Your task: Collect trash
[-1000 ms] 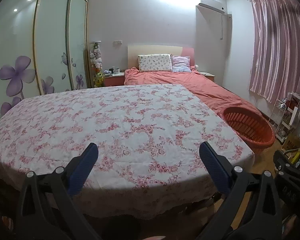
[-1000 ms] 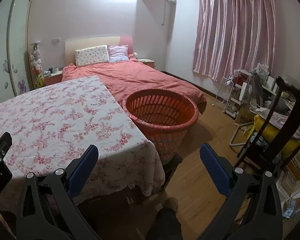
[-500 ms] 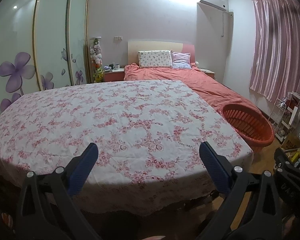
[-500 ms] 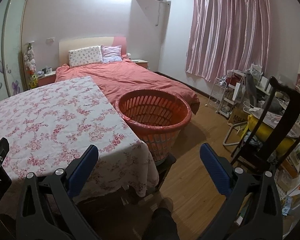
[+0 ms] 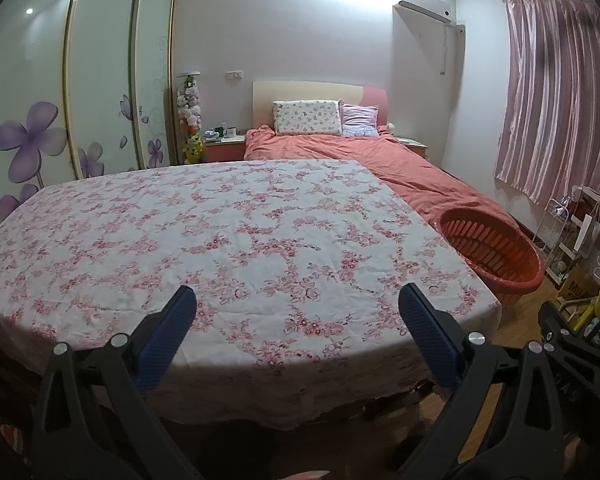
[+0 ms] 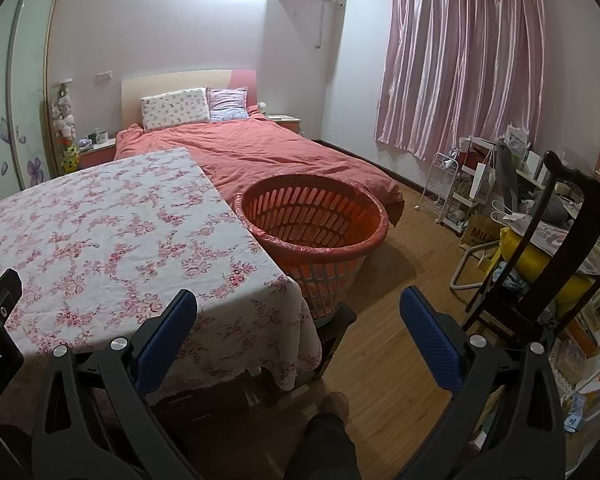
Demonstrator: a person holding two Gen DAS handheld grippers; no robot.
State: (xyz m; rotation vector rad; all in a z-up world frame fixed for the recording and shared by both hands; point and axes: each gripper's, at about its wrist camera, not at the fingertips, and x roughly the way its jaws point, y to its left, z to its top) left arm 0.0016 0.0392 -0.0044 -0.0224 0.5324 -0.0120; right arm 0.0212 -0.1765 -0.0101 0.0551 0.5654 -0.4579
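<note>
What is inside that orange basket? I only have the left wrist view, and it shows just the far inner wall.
Observer: In the right wrist view the basket shows its slotted inner wall and a thin liner over the rim; no trash is visible, though the very bottom is out of sight.
Operator: What does it stand on?
Observer: On a dark low stand on the wood floor, close against the table corner.
Operator: Is my right gripper holding anything?
Observer: No. The right gripper is open and empty, over the table corner and floor, short of the basket.
</note>
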